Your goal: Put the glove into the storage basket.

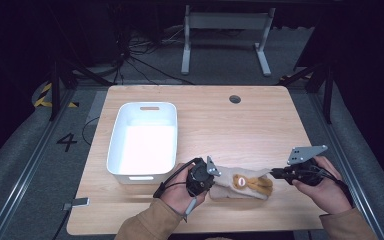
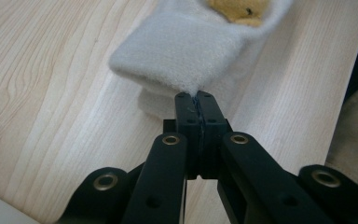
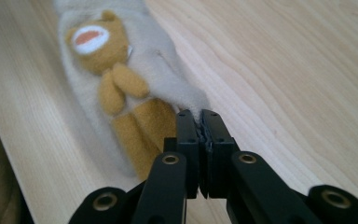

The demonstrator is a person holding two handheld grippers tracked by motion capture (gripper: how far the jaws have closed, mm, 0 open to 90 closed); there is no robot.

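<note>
Near the front edge of a light wooden surface (image 1: pixel 240 130) lies a small cream fleece cloth (image 1: pixel 230 186) with a tan plush bear (image 1: pixel 252 182) on it, stretched between two hand-held grippers. The left gripper (image 1: pixel 211 176), held in the person's left hand (image 1: pixel 180 192), meets the cloth's left end. In the left gripper view its black jaws are pressed together on a folded edge of the cloth (image 2: pixel 186 51), pinching the fabric at their tips, with a bit of the bear (image 2: pixel 240 10) visible at the top. The right gripper (image 1: pixel 275 173), held in the right hand (image 1: pixel 325 187), meets the cloth's right end. In the right gripper view its jaws are likewise closed on a corner of the cloth (image 3: pixel 168 70), just beside the bear's legs; the bear (image 3: pixel 116 79) lies on its back, its white and orange muzzle facing up. A white plastic bin (image 1: pixel 167 125) with handle slots stands on the left part of the surface, just beside the left hand. The person wears tan sleeves (image 1: pixel 145 225). Beyond the surface, the dark floor holds cables and a white frame (image 1: pixel 225 37).
</note>
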